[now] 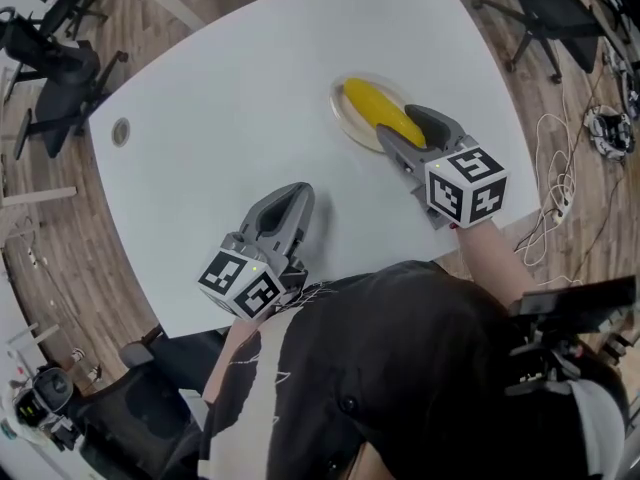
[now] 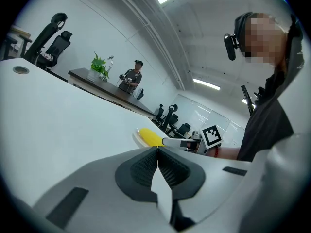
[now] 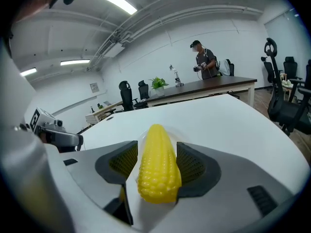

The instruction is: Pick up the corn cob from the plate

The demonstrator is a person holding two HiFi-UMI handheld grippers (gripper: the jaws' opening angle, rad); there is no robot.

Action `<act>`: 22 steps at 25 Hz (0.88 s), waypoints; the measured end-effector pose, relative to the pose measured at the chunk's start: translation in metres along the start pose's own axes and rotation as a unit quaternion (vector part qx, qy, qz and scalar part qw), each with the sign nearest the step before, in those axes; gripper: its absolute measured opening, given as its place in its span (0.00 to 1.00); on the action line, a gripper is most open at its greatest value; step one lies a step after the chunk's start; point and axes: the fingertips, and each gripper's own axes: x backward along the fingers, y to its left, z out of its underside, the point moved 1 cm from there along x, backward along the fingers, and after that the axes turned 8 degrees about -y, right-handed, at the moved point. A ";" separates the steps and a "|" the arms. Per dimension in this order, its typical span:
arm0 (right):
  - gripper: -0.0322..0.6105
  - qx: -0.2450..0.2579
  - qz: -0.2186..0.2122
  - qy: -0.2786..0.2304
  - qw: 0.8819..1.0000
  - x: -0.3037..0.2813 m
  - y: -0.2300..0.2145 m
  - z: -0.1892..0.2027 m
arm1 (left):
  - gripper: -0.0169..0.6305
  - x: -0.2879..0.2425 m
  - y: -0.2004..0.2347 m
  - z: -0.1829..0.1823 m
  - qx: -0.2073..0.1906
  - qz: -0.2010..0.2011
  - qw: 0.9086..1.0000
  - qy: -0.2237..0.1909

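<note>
The corn cob (image 1: 378, 111) lay on the plate (image 1: 343, 118) at the far right of the white surface (image 1: 240, 88). Its long axis ran from far left to near right, with the tapered tip pointing away from the person. The right tongs (image 1: 405, 128) stood wide apart astride its near end, not clamping it. The left tongs (image 1: 298, 192) sat closed and empty, nearer and to the left.
</note>
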 end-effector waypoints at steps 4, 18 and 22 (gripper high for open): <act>0.44 0.031 0.011 0.006 0.999 -0.005 -0.001 0.002 | 0.05 0.003 0.005 0.003 0.009 -0.006 1.000 0.000; 0.45 0.063 -0.003 0.035 0.997 -0.013 0.001 0.012 | 0.05 0.001 0.000 -0.002 0.023 -0.003 1.000 -0.009; 0.45 0.063 -0.002 0.034 0.997 -0.014 0.000 0.010 | 0.05 0.004 -0.001 -0.006 0.027 -0.009 0.999 -0.017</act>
